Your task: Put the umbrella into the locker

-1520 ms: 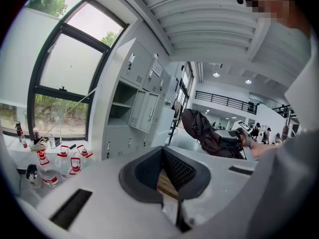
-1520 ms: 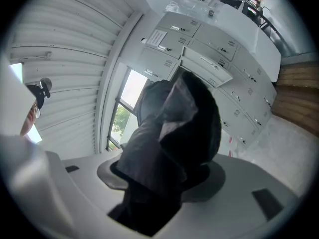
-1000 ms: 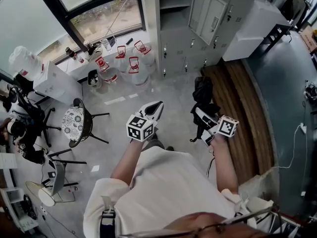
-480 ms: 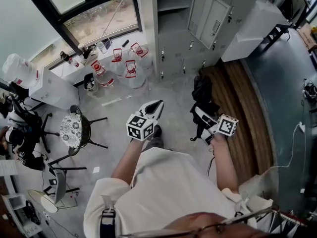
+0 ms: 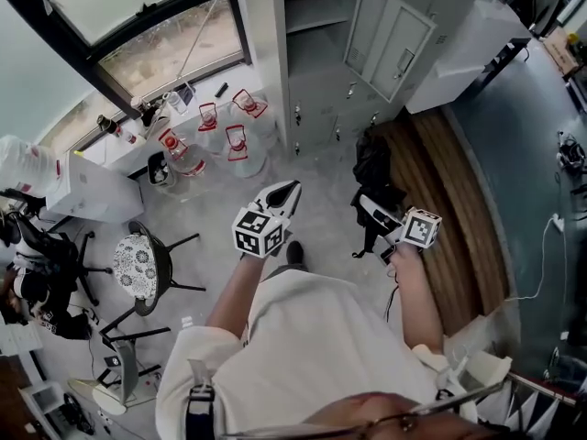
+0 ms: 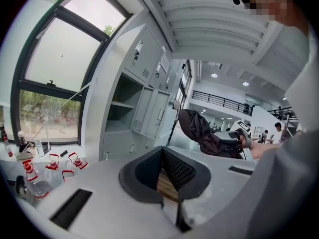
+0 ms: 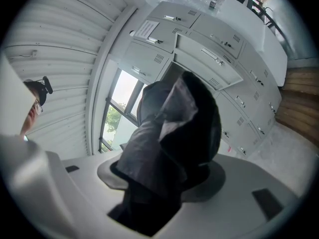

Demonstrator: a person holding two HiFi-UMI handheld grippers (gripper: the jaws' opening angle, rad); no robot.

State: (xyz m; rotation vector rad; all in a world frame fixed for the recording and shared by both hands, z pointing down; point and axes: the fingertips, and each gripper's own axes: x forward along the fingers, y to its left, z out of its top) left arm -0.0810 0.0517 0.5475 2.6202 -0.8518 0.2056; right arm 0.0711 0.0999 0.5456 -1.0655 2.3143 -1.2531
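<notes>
Lockers nearer | open door ahead | right fingers clamp umbrella | left fingers closed

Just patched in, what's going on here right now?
A person faces the grey lockers with a gripper in each hand. The right gripper has its jaws closed on a folded black umbrella, held out toward the lockers. The left gripper has its jaws together with nothing between them. One locker door stands open, with an open compartment beside it. The umbrella is not in the locker yet.
</notes>
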